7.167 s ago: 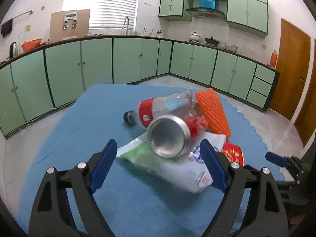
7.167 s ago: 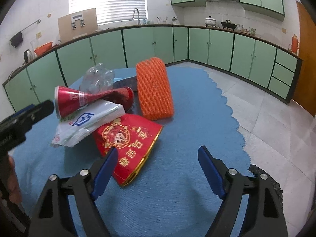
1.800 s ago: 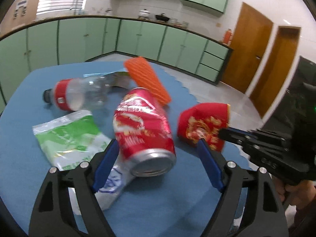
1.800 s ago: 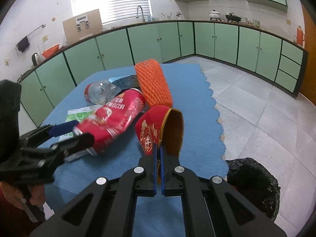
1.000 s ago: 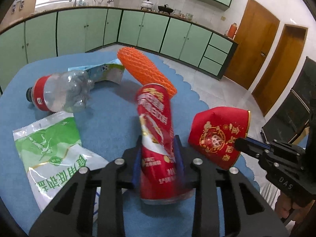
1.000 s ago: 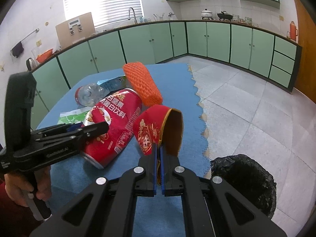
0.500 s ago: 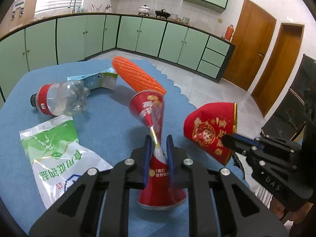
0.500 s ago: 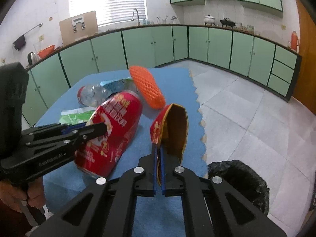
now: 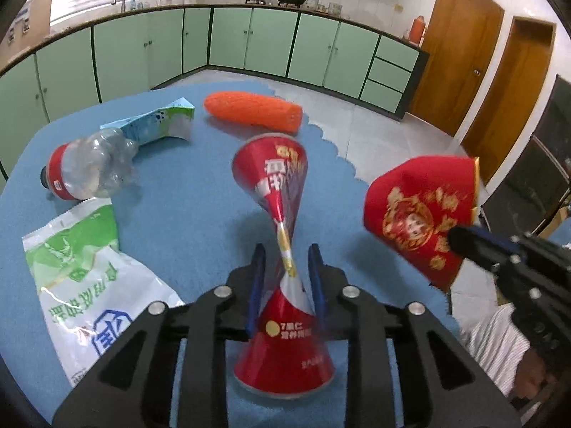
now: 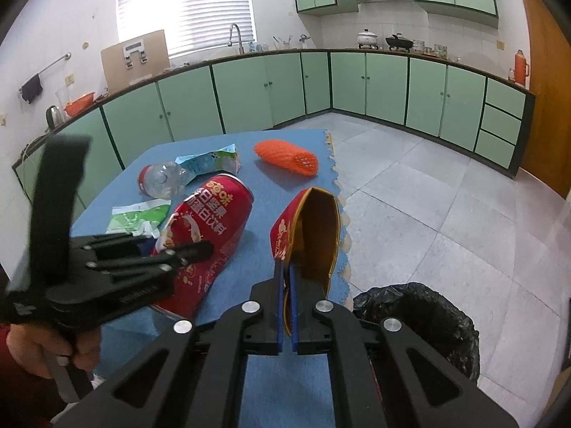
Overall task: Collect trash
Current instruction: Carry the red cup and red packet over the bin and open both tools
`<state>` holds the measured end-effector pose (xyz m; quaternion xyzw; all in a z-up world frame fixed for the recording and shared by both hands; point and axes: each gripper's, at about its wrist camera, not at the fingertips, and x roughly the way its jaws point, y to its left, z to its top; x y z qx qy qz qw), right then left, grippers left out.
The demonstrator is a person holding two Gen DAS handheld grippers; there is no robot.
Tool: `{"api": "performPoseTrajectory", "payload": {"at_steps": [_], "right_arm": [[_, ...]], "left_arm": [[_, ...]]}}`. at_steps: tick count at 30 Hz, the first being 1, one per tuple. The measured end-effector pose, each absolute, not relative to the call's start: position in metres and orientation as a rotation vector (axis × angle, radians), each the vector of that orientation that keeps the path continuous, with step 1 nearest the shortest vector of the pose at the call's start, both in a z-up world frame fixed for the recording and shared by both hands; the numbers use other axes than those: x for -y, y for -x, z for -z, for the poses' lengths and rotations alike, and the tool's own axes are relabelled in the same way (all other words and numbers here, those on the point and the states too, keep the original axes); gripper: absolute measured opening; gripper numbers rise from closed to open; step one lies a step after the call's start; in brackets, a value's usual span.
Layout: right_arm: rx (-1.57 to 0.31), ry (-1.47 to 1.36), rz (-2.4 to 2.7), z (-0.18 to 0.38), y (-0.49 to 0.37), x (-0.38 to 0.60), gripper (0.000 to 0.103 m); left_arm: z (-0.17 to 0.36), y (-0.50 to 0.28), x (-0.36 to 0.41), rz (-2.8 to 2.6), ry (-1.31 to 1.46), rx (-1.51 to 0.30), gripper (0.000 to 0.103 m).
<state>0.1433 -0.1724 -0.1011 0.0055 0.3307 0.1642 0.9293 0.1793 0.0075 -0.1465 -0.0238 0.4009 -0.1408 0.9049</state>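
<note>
Between the blue fingers of the left gripper [image 9: 285, 281], in the left wrist view, a crushed red can [image 9: 282, 260] is standing, pinched flat at its waist. The jaws are opening, yet the can is staying between them, above the blue table [image 9: 185, 192]. At right, the right gripper [image 9: 460, 240] is carrying a red pouch [image 9: 417, 214].

Seen from the right wrist, the right gripper [image 10: 284, 281] is clenching the pouch's [image 10: 307, 228] edge, jaws fully closed. A black trash bag [image 10: 428, 317] is sitting on the floor just beside.
</note>
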Motion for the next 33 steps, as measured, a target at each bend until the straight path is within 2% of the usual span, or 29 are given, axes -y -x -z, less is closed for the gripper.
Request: {"api": "performPoseTrajectory", "payload": {"at_steps": [14,24,33], "right_arm": [[-0.645,-0.036,-0.233,0.095,-0.136,0.211,0.003],[-0.625,-0.069,-0.052,0.091,-0.115,0.280,0.003],[-0.678,-0.125,0.069,0.115,-0.104,0.335,0.003]], "left_arm": [[0.118,-0.166,0.009,0.344,0.073,-0.744,0.003],[0.103,-0.169,0.095,0.556,0.064,-0.720,0.003],[0.124,-0.180,0.176,0.685,0.052,-0.766,0.003]]}}
